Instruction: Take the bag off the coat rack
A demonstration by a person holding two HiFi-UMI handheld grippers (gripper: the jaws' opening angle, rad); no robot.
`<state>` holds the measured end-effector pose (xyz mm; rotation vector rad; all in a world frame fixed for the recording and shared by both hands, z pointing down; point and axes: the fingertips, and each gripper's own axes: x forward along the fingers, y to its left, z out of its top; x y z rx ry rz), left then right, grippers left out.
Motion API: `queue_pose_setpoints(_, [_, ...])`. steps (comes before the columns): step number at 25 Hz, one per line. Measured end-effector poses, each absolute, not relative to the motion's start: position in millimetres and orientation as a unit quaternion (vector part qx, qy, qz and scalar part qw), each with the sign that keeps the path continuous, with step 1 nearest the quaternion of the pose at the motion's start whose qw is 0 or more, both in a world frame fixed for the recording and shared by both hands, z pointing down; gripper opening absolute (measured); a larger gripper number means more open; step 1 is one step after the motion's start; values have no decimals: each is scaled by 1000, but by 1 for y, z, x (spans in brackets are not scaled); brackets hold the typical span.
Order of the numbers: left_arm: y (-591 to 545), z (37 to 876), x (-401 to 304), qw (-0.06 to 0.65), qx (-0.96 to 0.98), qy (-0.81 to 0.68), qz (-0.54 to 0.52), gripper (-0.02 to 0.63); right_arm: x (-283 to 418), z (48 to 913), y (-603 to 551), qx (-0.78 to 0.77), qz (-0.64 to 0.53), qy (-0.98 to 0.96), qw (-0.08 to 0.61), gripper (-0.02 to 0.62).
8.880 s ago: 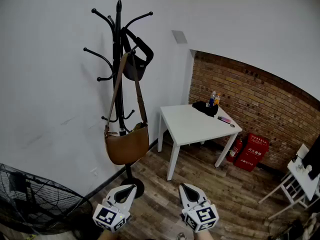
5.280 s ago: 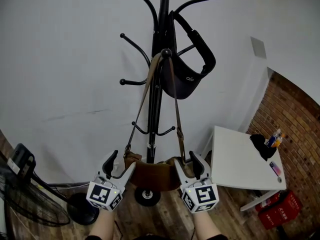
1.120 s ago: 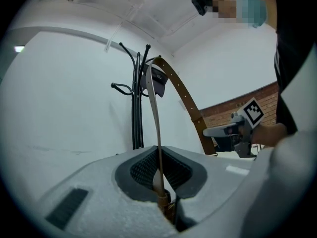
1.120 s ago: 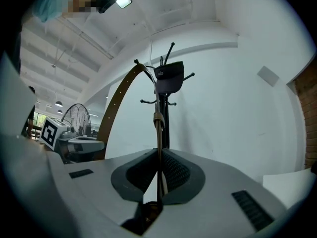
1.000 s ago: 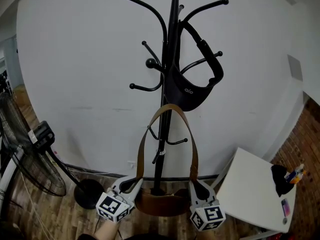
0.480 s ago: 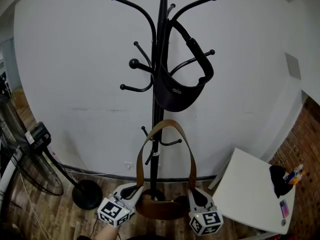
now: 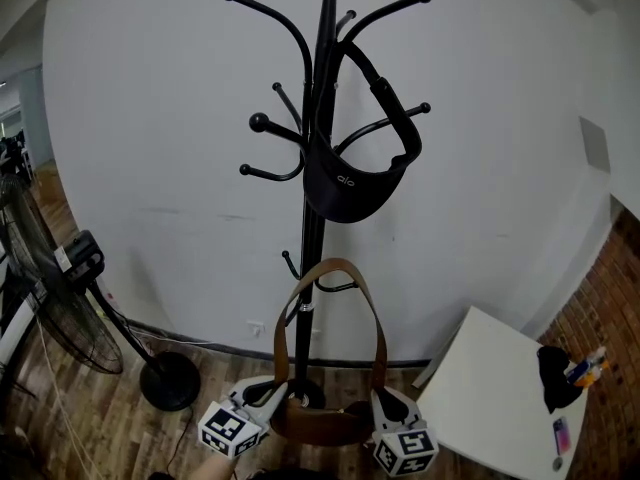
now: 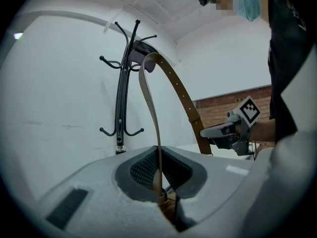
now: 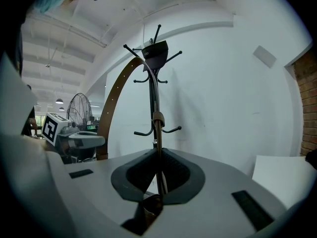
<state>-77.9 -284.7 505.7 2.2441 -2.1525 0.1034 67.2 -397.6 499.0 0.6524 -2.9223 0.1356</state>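
The brown bag hangs between my two grippers, low in the head view. Its strap arches up free in front of the black coat rack, off every hook. My left gripper is shut on the strap's left end. My right gripper is shut on the right end. A black bag still hangs on the rack's upper hooks. In the left gripper view the strap rises straight out of the closed jaws, with the right gripper beyond it.
A standing fan with a round base stands on the wooden floor at left. A white table with a black item stands at lower right. The white wall is close behind the rack.
Earlier the brown bag hung by its strap from a rack hook. Over the last second both grippers and the bag have drawn a little back and down from the rack.
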Motion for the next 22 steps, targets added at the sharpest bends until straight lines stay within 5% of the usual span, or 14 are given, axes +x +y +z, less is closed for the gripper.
queue_pose_setpoints(22, [-283,510,-65,13,698,-715,29,20,75,504,-404,191,43,-978,74,25])
